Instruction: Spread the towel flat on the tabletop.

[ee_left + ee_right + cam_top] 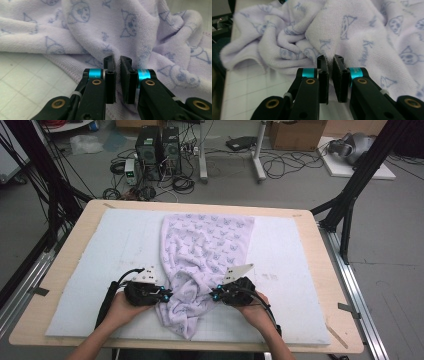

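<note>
Your left hand-held gripper (161, 296) and right hand-held gripper (216, 295) were each clamped on the lavender towel (205, 250) at its bunched near end; its long axis ran away from you across the counter (320, 270).

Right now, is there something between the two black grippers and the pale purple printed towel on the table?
Nothing visible. The left gripper and the right gripper are each shut on a fold of the pale purple printed towel, at its bunched near end, on the white foam mat.
</note>
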A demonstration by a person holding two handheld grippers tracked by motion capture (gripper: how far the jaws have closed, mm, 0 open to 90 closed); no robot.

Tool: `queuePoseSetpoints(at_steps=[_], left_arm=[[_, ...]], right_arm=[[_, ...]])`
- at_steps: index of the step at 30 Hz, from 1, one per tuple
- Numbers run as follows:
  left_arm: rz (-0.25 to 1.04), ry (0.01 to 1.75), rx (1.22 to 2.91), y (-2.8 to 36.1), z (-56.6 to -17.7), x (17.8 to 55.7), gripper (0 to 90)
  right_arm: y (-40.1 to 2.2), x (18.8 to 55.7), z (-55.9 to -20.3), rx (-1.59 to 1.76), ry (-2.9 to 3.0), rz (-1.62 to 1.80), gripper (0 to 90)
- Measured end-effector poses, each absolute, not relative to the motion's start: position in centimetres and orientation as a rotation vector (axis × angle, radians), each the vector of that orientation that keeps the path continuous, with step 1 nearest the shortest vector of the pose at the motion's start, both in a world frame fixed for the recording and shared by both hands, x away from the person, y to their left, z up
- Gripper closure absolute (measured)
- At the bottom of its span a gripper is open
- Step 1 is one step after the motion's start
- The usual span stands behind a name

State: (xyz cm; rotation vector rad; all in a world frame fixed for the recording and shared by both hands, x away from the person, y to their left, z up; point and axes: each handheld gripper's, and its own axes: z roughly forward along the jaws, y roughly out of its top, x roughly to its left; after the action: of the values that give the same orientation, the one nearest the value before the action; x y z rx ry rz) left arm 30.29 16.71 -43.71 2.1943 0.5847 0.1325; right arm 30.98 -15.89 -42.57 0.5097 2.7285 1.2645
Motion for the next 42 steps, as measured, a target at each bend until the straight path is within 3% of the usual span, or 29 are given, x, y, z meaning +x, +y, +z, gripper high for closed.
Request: queuePoseSetpoints(at_steps=[4, 10, 16, 18, 21, 23, 32, 37, 40, 42], left_arm=[[0.162, 0.592, 2.149, 17.5, -42.9, 29.7, 82.1], [0.166, 0.604, 2.1, 17.9, -42.3, 29.3, 64.4], [0.159, 0.604, 2.174, 17.2, -43.4, 29.5, 63.3], [0.157, 0.6, 2.211, 16.9, -43.8, 29.7, 66.4], [0.16, 0.559, 2.245, 16.5, -44.1, 29.6, 82.6], [0.163, 0.556, 2.246, 16.4, -44.1, 29.6, 87.1], [0.315, 0.66, 2.126, 17.9, -41.3, 31.0, 88.5], [0.464, 0.826, 2.022, 19.0, -39.1, 34.5, 88.5], [0.493, 0.881, 2.022, 19.0, -39.5, 35.7, 88.1], [0.442, 0.898, 2.064, 18.8, -40.3, 36.7, 83.7]], right_arm=[[-17.6, 29.9, -41.4, 0.509, 2.696, 1.289, 84.5], [-20.8, 28.1, -40.2, 0.56, 2.633, 1.311, 85.5], [-22.9, 27.5, -42.2, 0.644, 2.679, 1.195, 85.7], [-23.4, 27.9, -42.6, 0.675, 2.682, 1.206, 85.7], [-23.7, 28.4, -42.9, 0.705, 2.674, 1.242, 85.8], [-23.5, 28.3, -42.6, 0.69, 2.663, 1.251, 85.8], [-23.1, 29.6, -39.7, 0.647, 2.573, 1.289, 86.0], [-22.2, 33.8, -37.6, 0.664, 2.548, 1.209, 86.2], [-22.6, 36.5, -39.0, 0.788, 2.556, 1.18, 86.1], [-22.5, 37.7, -40.6, 0.85, 2.601, 1.116, 84.9]])
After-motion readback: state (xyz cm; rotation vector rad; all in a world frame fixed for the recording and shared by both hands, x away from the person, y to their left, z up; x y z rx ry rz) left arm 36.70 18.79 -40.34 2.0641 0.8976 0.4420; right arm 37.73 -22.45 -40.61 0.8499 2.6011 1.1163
